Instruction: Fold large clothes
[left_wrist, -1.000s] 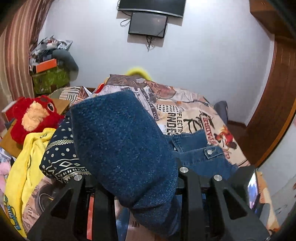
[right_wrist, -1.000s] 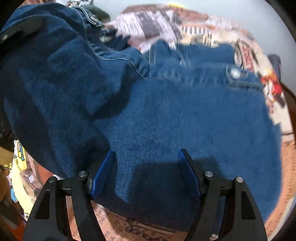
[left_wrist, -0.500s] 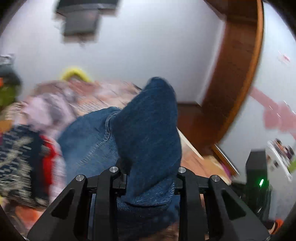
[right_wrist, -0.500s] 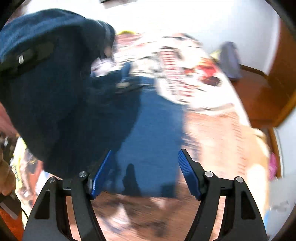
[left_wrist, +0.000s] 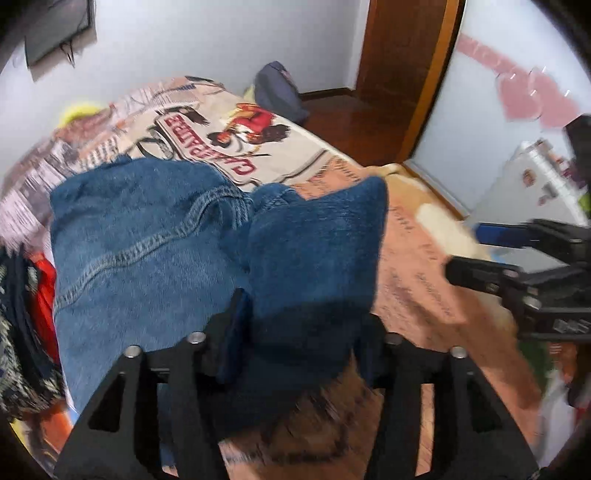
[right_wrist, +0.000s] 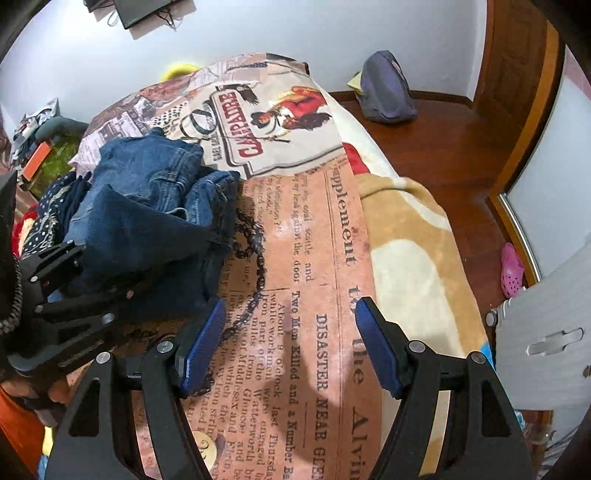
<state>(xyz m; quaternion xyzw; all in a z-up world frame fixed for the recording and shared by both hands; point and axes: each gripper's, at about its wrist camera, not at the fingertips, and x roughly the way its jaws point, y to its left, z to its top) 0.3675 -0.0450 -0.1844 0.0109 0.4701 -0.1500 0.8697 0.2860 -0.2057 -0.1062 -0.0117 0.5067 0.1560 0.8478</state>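
Note:
A pair of blue jeans (left_wrist: 147, 251) lies bunched on the bed's printed cover (left_wrist: 229, 140). My left gripper (left_wrist: 306, 328) is shut on a thick fold of the jeans, which drapes over its fingers. In the right wrist view the jeans (right_wrist: 155, 206) lie piled at the left, with the left gripper (right_wrist: 77, 291) clamped on their near edge. My right gripper (right_wrist: 291, 343) is open and empty, its blue pads over the newspaper-print cover (right_wrist: 306, 266), to the right of the jeans. It also shows at the right edge of the left wrist view (left_wrist: 524, 266).
Dark patterned and red clothes (left_wrist: 22, 332) lie left of the jeans. A beige blanket (right_wrist: 406, 236) hangs off the bed's right side. A grey bag (right_wrist: 384, 92) sits on the wood floor by the wall. A pink shoe (right_wrist: 511, 269) lies near a white cabinet (right_wrist: 546, 332).
My left gripper has swung right and down with the jeans fold, laying the jeans over toward the bed's middle. My right gripper has drawn back off the jeans and now hovers over bare cover.

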